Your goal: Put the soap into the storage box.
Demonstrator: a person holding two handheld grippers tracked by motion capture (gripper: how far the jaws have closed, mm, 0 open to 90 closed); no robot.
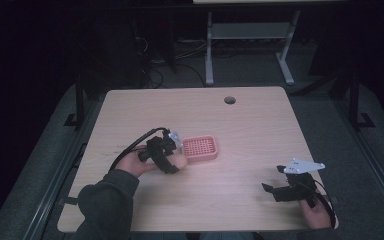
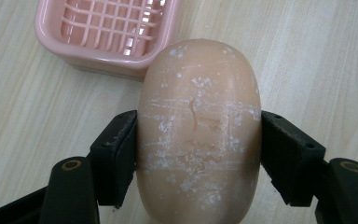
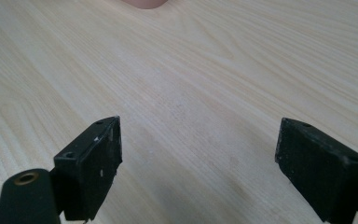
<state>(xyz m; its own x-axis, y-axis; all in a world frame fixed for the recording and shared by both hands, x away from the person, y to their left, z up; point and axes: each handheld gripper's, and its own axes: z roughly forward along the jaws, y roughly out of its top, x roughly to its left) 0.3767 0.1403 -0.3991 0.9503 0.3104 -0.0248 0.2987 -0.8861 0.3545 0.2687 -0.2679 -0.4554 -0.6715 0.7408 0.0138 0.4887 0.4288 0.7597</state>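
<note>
A peach-coloured oval bar of soap [image 2: 199,130], scuffed with white marks, sits between the two black jaws of my left gripper [image 2: 198,156], which is shut on its sides. From above, the left gripper [image 1: 166,159] holds the soap [image 1: 180,162] just left of a pink soap dish [image 1: 200,148] with a grid bottom. That dish [image 2: 107,32] lies just beyond the soap's far end in the left gripper view. My right gripper [image 1: 275,190] stands open over bare wood near the table's front right, nothing between its jaws [image 3: 198,163].
The light wooden table [image 1: 240,125] has a round cable hole [image 1: 229,100] near its far edge. A cable [image 1: 130,147] trails from the left gripper. White desk legs [image 1: 209,47] stand on the floor behind the table.
</note>
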